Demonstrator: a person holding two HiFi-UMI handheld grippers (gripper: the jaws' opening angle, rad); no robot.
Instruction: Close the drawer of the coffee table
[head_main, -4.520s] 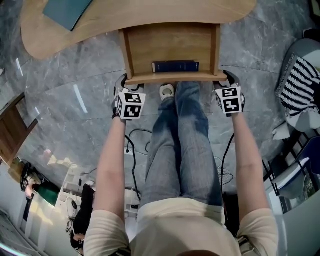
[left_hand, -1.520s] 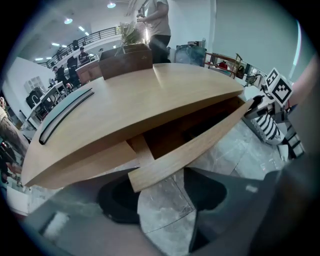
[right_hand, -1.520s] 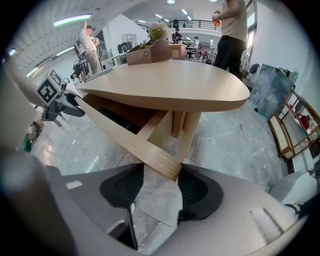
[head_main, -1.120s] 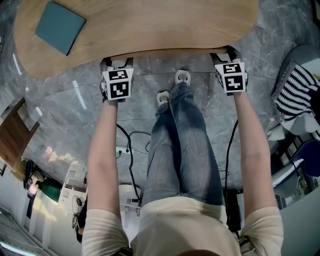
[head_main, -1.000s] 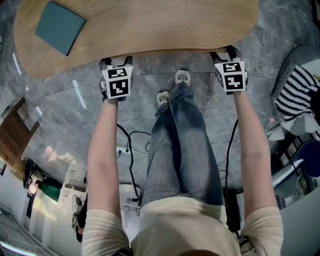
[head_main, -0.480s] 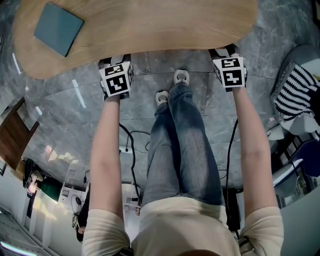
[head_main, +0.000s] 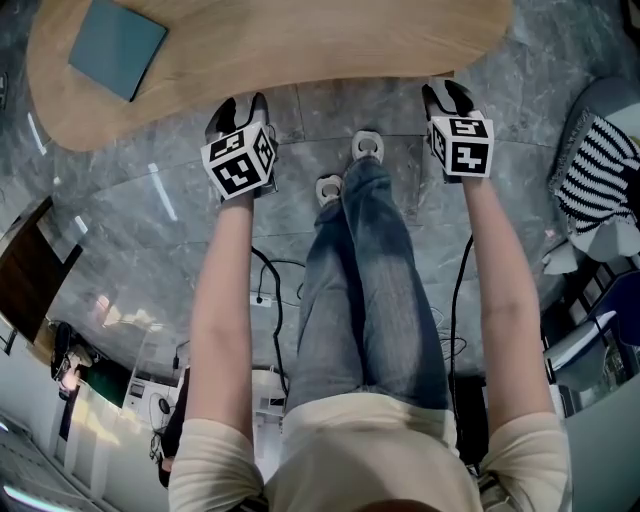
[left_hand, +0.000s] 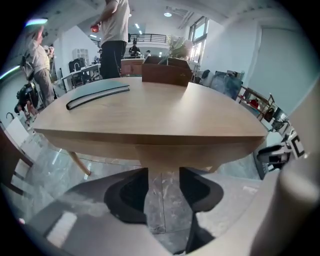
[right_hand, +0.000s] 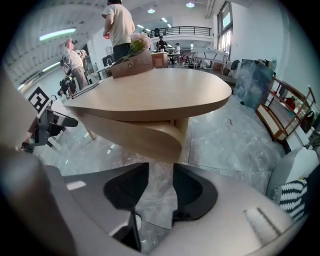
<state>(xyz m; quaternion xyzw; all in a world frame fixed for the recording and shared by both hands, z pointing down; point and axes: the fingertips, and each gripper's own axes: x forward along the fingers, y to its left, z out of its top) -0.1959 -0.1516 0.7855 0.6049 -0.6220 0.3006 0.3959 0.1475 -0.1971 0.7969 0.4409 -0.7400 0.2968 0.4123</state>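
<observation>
The wooden coffee table (head_main: 300, 40) fills the top of the head view. Its drawer is pushed in beneath the top and does not show there. In the left gripper view a wooden front (left_hand: 170, 161) sits flush under the table edge. My left gripper (head_main: 240, 102) hangs just in front of that edge, apart from it. It is open with only floor between its fingers (left_hand: 127, 192), and its jaws have just been closing. My right gripper (head_main: 446, 95) is also off the edge, open and empty (right_hand: 161, 185), and its jaws have likewise just been closing.
A teal book (head_main: 117, 47) lies on the table's left end. The person's legs (head_main: 370, 270) and shoes stand between the grippers. Cables (head_main: 268, 290) trail on the grey floor. A striped cushion (head_main: 600, 170) sits at the right. A brown box (left_hand: 166, 71) and people stand beyond the table.
The drawer, earlier pulled out with a dark book inside, is now under the top. Both grippers have drawn back from the table edge; the left one has rolled.
</observation>
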